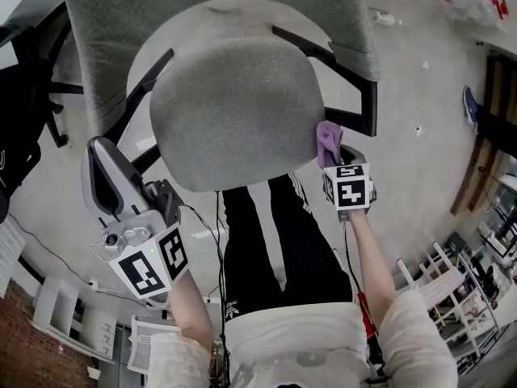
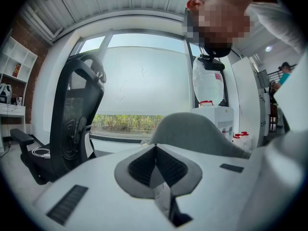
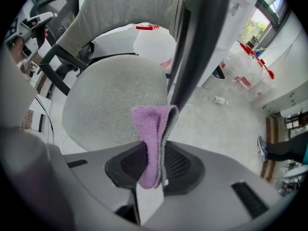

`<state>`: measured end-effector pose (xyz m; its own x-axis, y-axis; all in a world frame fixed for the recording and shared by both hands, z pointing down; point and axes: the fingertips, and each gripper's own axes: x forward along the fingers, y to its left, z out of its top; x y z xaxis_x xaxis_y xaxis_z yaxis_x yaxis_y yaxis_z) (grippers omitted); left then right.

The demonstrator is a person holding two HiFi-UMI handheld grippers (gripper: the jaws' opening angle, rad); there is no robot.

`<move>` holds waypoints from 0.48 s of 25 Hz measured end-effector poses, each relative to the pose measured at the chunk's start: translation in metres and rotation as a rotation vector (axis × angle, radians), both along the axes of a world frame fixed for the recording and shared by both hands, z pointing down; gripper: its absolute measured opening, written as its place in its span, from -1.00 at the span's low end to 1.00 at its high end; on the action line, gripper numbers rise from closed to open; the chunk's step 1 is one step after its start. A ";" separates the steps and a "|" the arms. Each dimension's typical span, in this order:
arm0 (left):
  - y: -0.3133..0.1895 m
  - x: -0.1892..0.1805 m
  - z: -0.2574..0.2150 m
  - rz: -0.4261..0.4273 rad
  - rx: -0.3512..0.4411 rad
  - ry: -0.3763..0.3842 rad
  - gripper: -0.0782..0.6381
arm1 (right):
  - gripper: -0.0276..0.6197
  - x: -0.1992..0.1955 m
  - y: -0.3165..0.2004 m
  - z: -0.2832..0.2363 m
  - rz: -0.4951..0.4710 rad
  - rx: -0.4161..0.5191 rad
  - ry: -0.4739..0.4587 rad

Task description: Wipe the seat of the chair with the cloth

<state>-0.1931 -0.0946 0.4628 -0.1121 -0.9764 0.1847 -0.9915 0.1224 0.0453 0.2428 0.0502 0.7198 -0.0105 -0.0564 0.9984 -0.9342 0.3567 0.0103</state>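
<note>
A grey fabric chair seat (image 1: 234, 111) fills the middle of the head view, with its grey backrest (image 1: 218, 6) behind. My right gripper (image 1: 333, 153) is shut on a folded purple cloth (image 1: 328, 141) at the seat's right front edge, beside the black armrest (image 1: 355, 95). In the right gripper view the purple cloth (image 3: 153, 143) stands up between the jaws, with the seat (image 3: 115, 100) just beyond it. My left gripper (image 1: 109, 176) hangs off the seat's left front corner, shut on nothing; its view looks across the room.
A black mesh office chair (image 2: 72, 124) stands to the left in the left gripper view, and a water dispenser (image 2: 211, 95) by the window. White shelving (image 1: 60, 314) is at lower left in the head view. The person's black trousers (image 1: 275, 241) are right below the seat.
</note>
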 end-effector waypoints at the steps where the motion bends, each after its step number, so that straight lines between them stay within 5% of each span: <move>1: -0.002 0.002 -0.009 0.004 0.008 -0.014 -0.75 | -0.63 -0.008 -0.005 -0.008 -0.001 0.008 -0.014; 5: -0.019 0.012 -0.065 0.021 0.062 -0.066 -0.75 | -0.63 -0.061 -0.059 -0.059 -0.029 0.123 -0.110; 12: -0.059 0.020 -0.193 0.004 0.213 0.016 -0.75 | -0.63 -0.167 -0.208 -0.226 -0.069 0.519 -0.312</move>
